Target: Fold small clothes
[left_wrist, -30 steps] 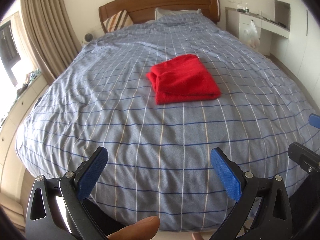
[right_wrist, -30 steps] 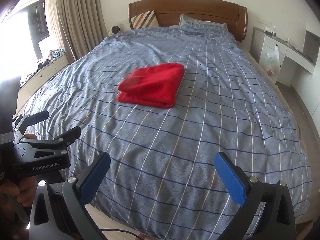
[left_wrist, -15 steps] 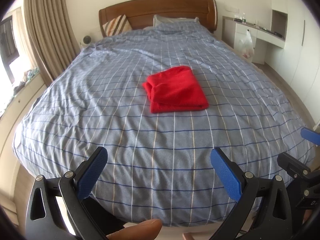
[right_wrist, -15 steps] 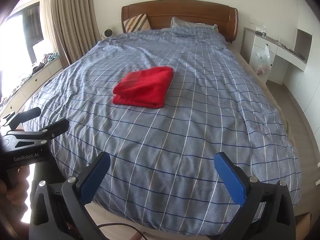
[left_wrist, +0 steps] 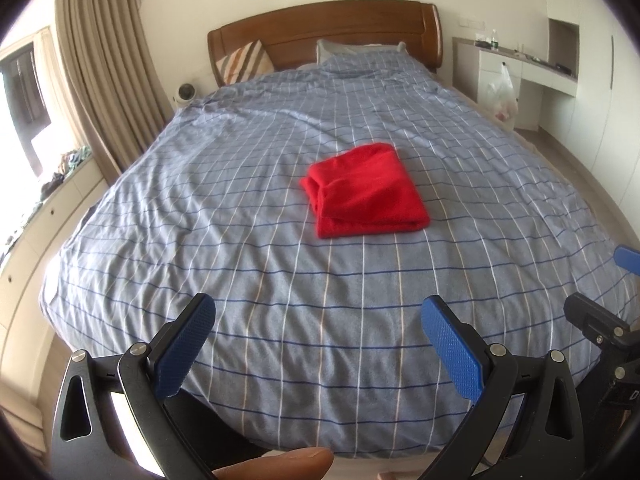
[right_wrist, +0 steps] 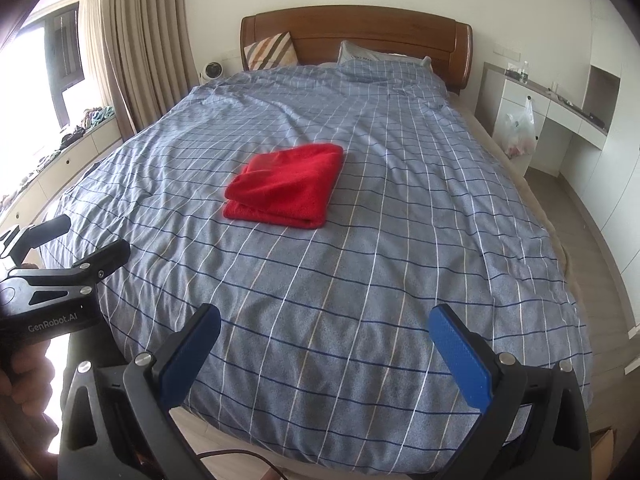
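Observation:
A folded red garment (left_wrist: 366, 192) lies flat near the middle of the bed (left_wrist: 280, 280), which has a blue checked cover. It also shows in the right wrist view (right_wrist: 286, 186). My left gripper (left_wrist: 316, 344) is open and empty, held back at the foot of the bed, well short of the garment. My right gripper (right_wrist: 326, 352) is open and empty too, also at the foot of the bed. The right gripper's edge shows at the right of the left wrist view (left_wrist: 600, 328), and the left gripper shows at the left of the right wrist view (right_wrist: 60, 276).
A wooden headboard (left_wrist: 324, 32) and pillows (left_wrist: 244, 66) stand at the far end. Curtains (left_wrist: 104, 72) and a window ledge with small items are on the left. A white desk (left_wrist: 520, 68) with a plastic bag (left_wrist: 502, 96) is on the right.
Both grippers have pulled back from the bed, so the red garment looks smaller and farther. Both stay open and the garment has not moved.

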Action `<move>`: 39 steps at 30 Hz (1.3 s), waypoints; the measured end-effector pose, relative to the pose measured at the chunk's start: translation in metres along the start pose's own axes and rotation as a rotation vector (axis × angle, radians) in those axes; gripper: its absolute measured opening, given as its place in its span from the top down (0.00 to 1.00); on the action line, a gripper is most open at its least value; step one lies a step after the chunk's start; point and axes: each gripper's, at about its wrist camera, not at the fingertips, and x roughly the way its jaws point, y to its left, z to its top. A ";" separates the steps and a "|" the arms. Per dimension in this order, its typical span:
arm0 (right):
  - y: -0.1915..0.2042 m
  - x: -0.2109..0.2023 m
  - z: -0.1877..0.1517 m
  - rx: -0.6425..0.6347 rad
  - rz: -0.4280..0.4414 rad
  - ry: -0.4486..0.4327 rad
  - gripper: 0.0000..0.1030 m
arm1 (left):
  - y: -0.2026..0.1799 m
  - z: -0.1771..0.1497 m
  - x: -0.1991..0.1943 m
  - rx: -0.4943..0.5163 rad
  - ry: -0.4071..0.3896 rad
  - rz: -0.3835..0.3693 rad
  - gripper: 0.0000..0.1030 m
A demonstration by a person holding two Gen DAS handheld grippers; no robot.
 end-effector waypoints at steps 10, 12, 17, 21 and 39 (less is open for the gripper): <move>0.007 -0.005 0.026 -0.028 -0.036 -0.052 0.01 | 0.004 0.004 0.004 -0.042 0.022 -0.007 0.00; 0.011 -0.006 0.028 -0.037 -0.039 -0.057 0.01 | 0.007 0.005 0.007 -0.055 0.036 -0.007 0.00; 0.014 -0.001 0.026 -0.048 -0.059 -0.046 0.01 | 0.012 0.004 0.008 -0.082 0.042 -0.004 0.00; 0.013 0.002 0.025 -0.047 -0.055 -0.037 0.01 | 0.010 0.005 0.004 -0.077 0.031 0.003 0.00; 0.007 -0.004 0.033 -0.034 -0.076 -0.064 0.01 | 0.004 0.014 -0.001 -0.077 0.005 0.014 0.00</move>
